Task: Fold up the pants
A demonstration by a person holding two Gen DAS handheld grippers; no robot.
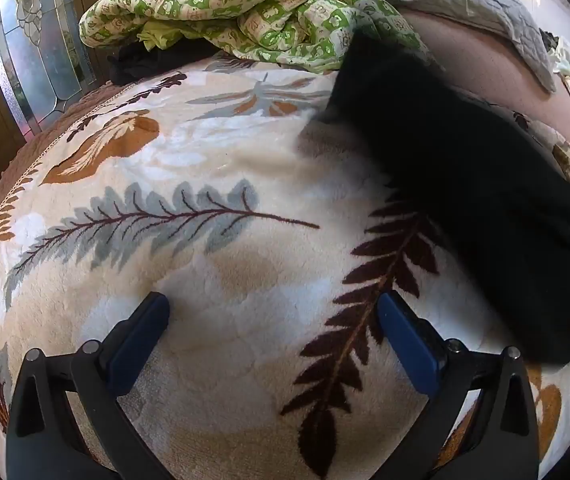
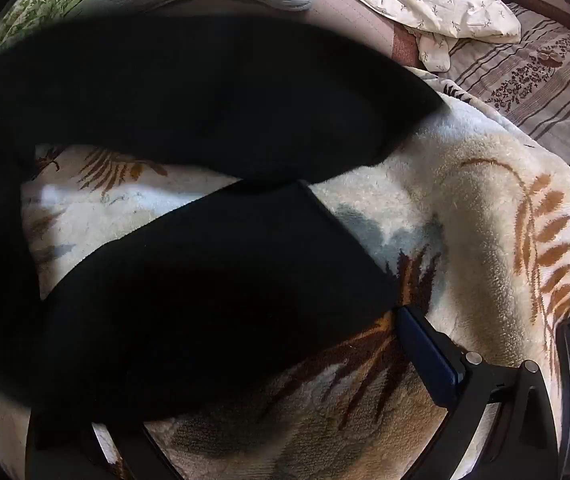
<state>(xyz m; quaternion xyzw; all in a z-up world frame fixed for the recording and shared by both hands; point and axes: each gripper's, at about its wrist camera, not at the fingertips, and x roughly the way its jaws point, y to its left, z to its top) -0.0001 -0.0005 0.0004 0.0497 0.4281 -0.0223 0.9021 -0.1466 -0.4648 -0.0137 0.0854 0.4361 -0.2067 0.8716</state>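
Black pants spread on blanket, legs splayed. Right gripper nearer: leg lies across its spread fingers, unclamped. Left gripper fingers apart, empty; pants up-right.

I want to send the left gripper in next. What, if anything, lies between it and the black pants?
Nothing visible does. The left gripper is open over bare leaf-print blanket, and the black pants lie ahead to its right with only blanket between. The green quilt is bunched farther back, off that path.
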